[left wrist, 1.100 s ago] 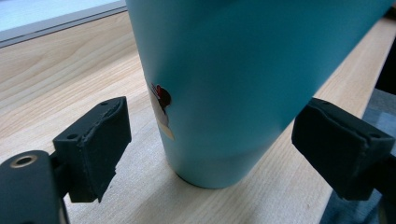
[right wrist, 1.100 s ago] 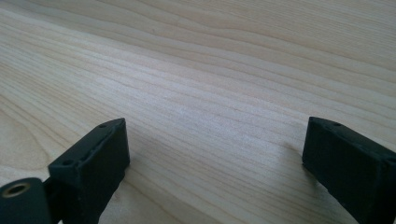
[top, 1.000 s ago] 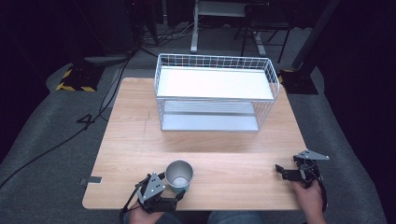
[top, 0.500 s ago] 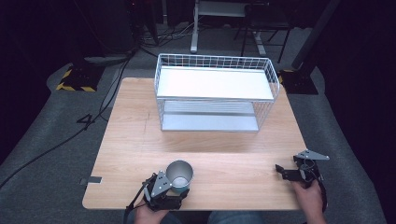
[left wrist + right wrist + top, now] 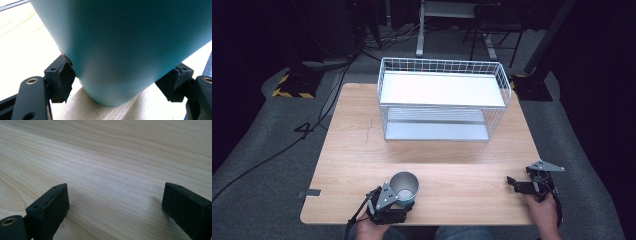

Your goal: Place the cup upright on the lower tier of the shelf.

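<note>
Down at the near left edge of the wooden table (image 5: 362,150), the left gripper (image 5: 398,201) sits in the person's left hand (image 5: 369,229), its grey plate tilted up toward the camera. Its jaws have just been closing, and they now clench the teal cup (image 5: 404,188) low on its wall: in the left gripper view the cup (image 5: 125,50) stands between the two black jaws, with a pad (image 5: 65,77) pressed against its left flank and the other jaw meeting its right flank. The cup stands upright on the wood with its open mouth up, showing a metal-grey inside, just in from the table's near edge.

Farther back, at the middle of the table's far half, stands a white wire rack (image 5: 443,100) with two levels. Its upper shelf is a plain white sheet ringed by a low wire rail, and its lower shelf is a paler ribbed panel close to the tabletop. The cup is well apart from the rack, with bare wood between them.

Over at the near right, the right gripper (image 5: 513,184) lies low over the table in the person's right hand (image 5: 542,212), pointing toward the left. Its jaws stand released and wide apart; in the right gripper view the gripper (image 5: 115,200) has only the pale wood grain of the table (image 5: 112,157) between its two black jaws, nothing in them. It is well apart from both the cup and the rack.
</note>
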{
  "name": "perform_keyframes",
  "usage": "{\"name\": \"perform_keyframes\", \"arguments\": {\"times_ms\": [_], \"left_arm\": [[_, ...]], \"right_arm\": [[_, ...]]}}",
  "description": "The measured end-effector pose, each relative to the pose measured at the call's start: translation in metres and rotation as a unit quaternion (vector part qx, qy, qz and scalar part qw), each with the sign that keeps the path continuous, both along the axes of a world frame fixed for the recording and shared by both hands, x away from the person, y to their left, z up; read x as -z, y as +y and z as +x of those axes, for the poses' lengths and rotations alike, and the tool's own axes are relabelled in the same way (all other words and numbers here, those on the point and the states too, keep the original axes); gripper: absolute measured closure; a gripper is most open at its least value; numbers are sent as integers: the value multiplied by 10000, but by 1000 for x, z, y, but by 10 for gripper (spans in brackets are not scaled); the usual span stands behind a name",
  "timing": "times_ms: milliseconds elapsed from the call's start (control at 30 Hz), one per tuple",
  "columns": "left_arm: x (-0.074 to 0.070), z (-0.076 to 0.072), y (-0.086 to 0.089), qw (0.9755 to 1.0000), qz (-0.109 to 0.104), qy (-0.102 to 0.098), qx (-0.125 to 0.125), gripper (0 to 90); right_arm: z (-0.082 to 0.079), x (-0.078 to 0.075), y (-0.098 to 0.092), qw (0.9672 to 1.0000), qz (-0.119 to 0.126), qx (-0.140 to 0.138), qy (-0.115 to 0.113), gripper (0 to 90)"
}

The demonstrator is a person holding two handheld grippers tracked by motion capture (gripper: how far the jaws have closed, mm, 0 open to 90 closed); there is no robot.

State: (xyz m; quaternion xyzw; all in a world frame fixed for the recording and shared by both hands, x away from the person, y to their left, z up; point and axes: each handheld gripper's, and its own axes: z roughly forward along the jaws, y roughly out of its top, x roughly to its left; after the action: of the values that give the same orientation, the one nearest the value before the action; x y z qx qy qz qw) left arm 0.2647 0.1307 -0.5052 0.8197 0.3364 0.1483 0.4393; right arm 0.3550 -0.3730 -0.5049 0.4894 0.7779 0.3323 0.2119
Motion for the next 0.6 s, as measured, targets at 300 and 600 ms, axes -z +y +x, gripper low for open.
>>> {"name": "perform_keyframes", "arguments": {"times_ms": [300,600], "left_arm": [[-1,2,3,9999,-99,125,-5,248],[-12,9,10,9993,-297,226,-40,248]], "right_arm": [[0,0,0,10000,-6,2,-6,77],[0,0,1,10000,-18,35,-16,79]]}}
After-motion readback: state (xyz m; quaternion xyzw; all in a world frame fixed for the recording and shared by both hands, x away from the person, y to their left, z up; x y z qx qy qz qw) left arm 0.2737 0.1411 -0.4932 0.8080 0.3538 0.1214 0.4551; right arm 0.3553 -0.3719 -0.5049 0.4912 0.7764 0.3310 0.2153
